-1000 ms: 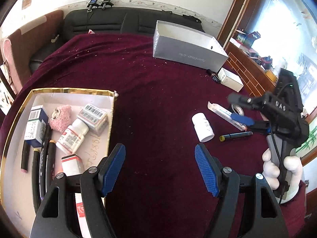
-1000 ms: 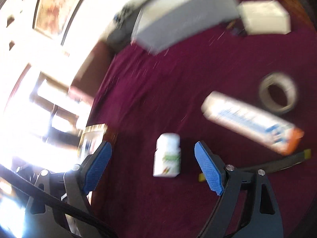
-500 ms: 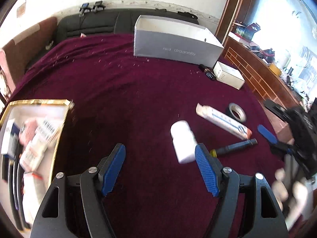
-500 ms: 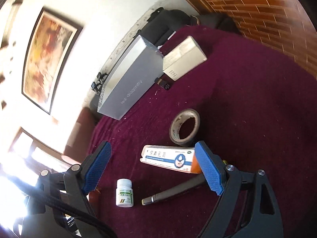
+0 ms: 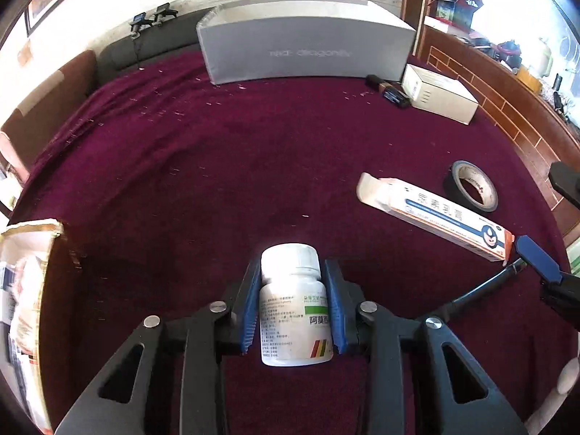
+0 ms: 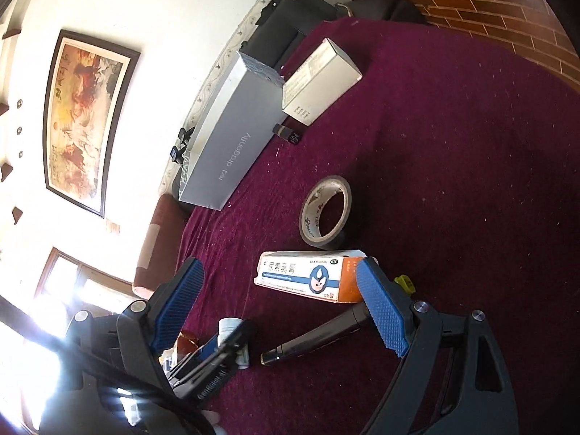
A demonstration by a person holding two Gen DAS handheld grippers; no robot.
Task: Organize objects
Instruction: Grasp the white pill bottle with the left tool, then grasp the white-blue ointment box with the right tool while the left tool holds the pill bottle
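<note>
My left gripper (image 5: pixel 293 302) is shut on a white pill bottle (image 5: pixel 294 311) that lies on the maroon cloth; the bottle also shows in the right wrist view (image 6: pixel 232 330). My right gripper (image 6: pixel 279 308) is open and empty, above a black pen (image 6: pixel 315 337) and beside an orange-and-white ointment box (image 6: pixel 308 279). In the left wrist view the ointment box (image 5: pixel 435 214) and the pen (image 5: pixel 478 290) lie to the right. The gold-rimmed tray (image 5: pixel 32 232) with medicine boxes is at the far left.
A black tape roll (image 5: pixel 471 185) lies behind the ointment box. A long grey box (image 5: pixel 304 47), a small white box (image 5: pixel 438 98) and a small dark item (image 5: pixel 388 90) stand at the back. A wooden rail runs along the right edge.
My left gripper moved right from the tray to the pill bottle and shut on it. My right gripper swung away to the right and now sits over the pen.
</note>
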